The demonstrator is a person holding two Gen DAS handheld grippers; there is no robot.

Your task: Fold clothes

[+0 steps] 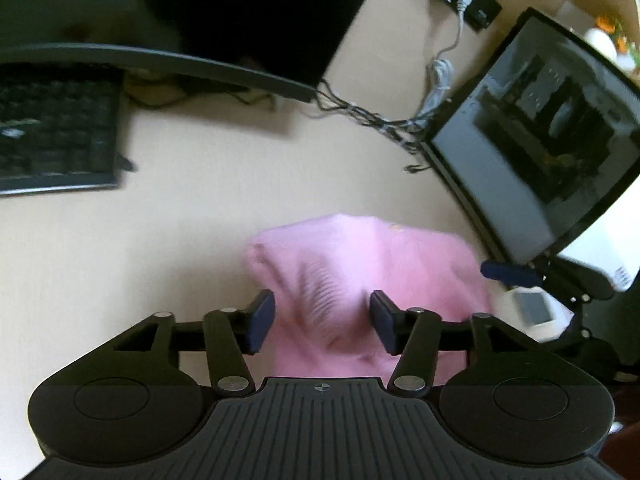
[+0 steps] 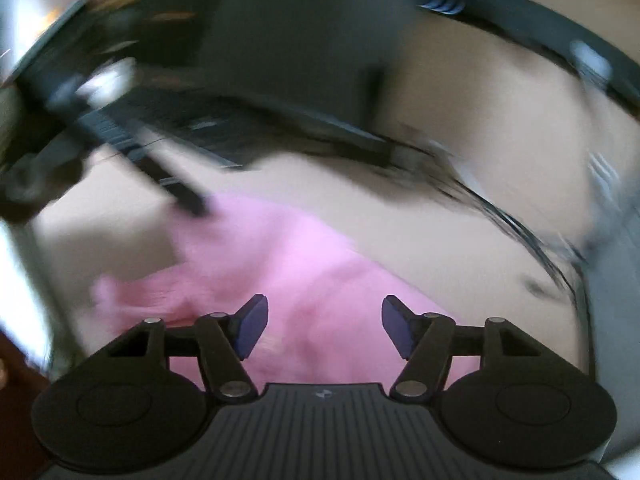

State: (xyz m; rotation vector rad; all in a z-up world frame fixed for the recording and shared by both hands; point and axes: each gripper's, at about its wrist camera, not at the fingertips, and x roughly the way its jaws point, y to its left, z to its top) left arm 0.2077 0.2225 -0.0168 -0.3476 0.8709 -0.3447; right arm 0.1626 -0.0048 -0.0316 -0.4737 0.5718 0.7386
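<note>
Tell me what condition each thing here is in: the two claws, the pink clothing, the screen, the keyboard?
left gripper: open, holding nothing, pink cloth seen between its fingers.
right gripper: open, empty, above the cloth.
pink garment: bunched in a heap on the desk, not neatly folded.
monitor: tilted in this view, showing a dim picture.
keyboard: flat on the desk, untouched.
cables: tangled loosely behind the monitor.

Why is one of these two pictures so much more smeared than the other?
Right wrist view: heavy motion blur streaks the whole background, the pink garment included; only the right gripper, fixed to the camera, stays sharp. Left wrist view: mostly crisp, the keyboard and monitor readable, with slight blur on the garment between the left gripper fingers. Both bend straight edges, a fisheye effect.
</note>
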